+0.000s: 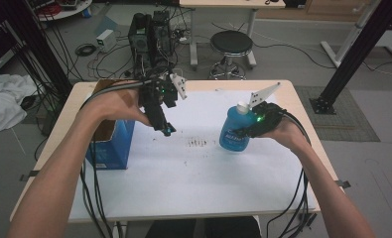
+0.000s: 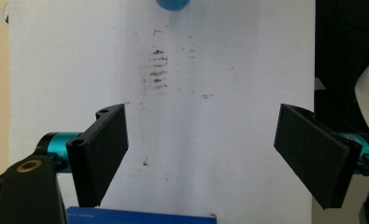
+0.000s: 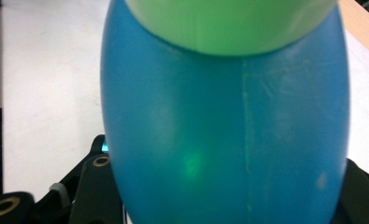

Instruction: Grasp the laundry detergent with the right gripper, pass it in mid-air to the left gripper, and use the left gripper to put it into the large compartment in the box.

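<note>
A blue plastic bottle (image 1: 234, 130) with a pale cap stands on the white sheet (image 1: 193, 173) covering the worktop (image 1: 302, 106), toward its right side. The right hand-held gripper (image 1: 244, 130) clasps the bottle's body from the right, its jaws closed against the sides; in the right gripper view the blue bottle (image 3: 224, 135) bulges between the black jaws. A patch of dark smudges (image 1: 197, 143) marks the sheet just left of the bottle. Farther left, the left hand-held gripper (image 1: 166, 130) hangs above the sheet, pointing down, its jaws spread wide with nothing between them (image 2: 201, 149). Beside it, at the worktop's left edge, sits an open blue cardboard box (image 1: 110, 146).
</note>
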